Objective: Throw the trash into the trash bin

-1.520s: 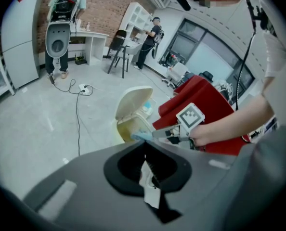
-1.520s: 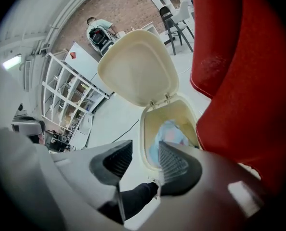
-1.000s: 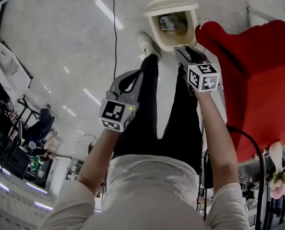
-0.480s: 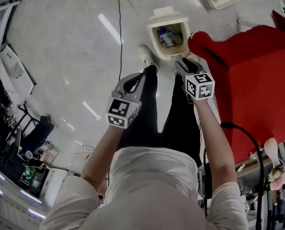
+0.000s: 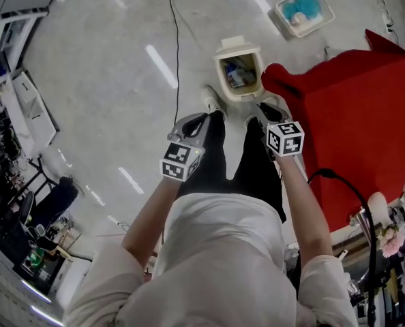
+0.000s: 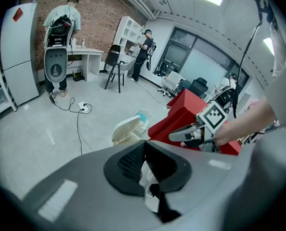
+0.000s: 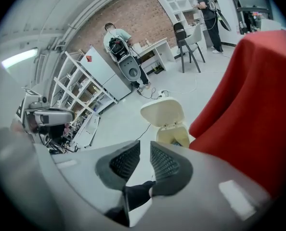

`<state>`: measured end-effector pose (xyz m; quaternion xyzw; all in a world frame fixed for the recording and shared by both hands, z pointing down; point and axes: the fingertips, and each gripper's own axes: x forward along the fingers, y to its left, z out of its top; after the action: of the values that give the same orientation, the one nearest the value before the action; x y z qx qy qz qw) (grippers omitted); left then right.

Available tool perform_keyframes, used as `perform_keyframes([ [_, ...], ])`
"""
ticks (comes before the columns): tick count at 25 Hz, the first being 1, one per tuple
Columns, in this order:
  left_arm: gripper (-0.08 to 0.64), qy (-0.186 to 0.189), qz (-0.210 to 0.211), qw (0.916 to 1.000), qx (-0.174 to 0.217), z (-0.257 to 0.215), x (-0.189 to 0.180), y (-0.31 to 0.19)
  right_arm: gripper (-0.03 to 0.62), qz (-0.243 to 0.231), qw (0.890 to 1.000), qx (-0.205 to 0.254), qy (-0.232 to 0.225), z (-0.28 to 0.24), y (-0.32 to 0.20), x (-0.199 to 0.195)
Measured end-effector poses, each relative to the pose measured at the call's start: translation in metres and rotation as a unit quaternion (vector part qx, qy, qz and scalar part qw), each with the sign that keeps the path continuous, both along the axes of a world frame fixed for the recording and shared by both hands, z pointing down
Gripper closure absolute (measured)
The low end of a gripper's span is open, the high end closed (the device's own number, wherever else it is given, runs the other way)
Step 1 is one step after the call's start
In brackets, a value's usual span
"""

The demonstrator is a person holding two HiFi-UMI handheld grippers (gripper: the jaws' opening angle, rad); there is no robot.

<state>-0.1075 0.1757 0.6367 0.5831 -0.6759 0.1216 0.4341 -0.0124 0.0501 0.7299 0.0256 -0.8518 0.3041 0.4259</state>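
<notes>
The cream trash bin point(image 5: 220, 75) stands on the floor just ahead of the person's shoes, lid tipped back. Colourful trash point(image 5: 242, 72) lies inside it. My left gripper point(image 5: 197, 122) hangs above the left shoe, to the bin's near left. Its pads point(image 6: 133, 160) meet at the tips with nothing in them. My right gripper point(image 5: 264, 107) hovers over the bin's near edge, beside the red cover. Its jaws are closing, a narrow gap still shows, and nothing is between them. The bin point(image 7: 171, 124) shows just past the right gripper point(image 7: 144, 148) in its own view.
Large red-covered furniture point(image 5: 359, 114) presses close on the right of the bin. A box with blue contents point(image 5: 305, 11) sits beyond. A black cable point(image 5: 175, 39) runs across the grey floor. Shelving and equipment point(image 5: 18, 114) line the left. People point(image 6: 61, 32) stand by a far desk.
Both grippers have risen away from the bin, which now looks smaller and farther off. The box with blue contents has come fully into the head view.
</notes>
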Motion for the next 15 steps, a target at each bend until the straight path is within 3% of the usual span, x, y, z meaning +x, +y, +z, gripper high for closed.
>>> perform_keyframes([
  [6, 0.555, -0.002, -0.012, 0.9999, 0.012, -0.04, -0.001, 0.008, 0.572, 0.02, 0.999, 0.019, -0.044, -0.069, -0.017, 0.006],
  [15, 0.555, -0.013, -0.002, 0.9994, 0.033, -0.082, -0.001, 0.004, 0.576, 0.017, 0.995, 0.033, -0.09, -0.14, -0.016, 0.014],
])
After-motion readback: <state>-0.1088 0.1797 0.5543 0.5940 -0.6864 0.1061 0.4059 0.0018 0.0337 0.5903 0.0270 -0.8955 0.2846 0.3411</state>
